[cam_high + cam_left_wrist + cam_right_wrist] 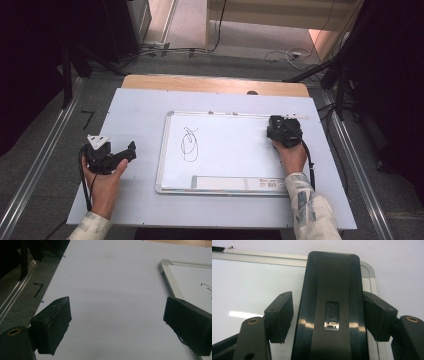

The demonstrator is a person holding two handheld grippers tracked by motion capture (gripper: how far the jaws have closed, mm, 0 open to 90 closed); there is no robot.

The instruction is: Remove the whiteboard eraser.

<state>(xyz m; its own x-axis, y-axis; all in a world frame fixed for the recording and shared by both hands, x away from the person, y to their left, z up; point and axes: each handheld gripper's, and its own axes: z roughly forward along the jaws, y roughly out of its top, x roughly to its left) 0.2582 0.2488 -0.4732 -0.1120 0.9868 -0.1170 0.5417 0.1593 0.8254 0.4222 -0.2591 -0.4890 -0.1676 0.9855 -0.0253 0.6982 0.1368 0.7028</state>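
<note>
A whiteboard (230, 150) with a silver frame lies flat on the table, a black scribble (189, 145) on its left half. At the board's upper right corner lies a black eraser (332, 290). My right gripper (328, 315) is open and straddles it. A narrow gap shows between the left jaw and the eraser, while the right jaw sits at its side. In the high view the right gripper (282, 130) covers that corner. My left gripper (131, 151) is open and holds nothing, left of the board over bare table. Its own view shows the left gripper (117, 322) and the board's corner (163, 265).
The table is covered by a pale sheet (135, 115) with a wooden edge (215, 82) at the back. A label strip (235, 183) runs along the board's near edge. Floor rails (45, 150) and cables (290, 55) surround the table.
</note>
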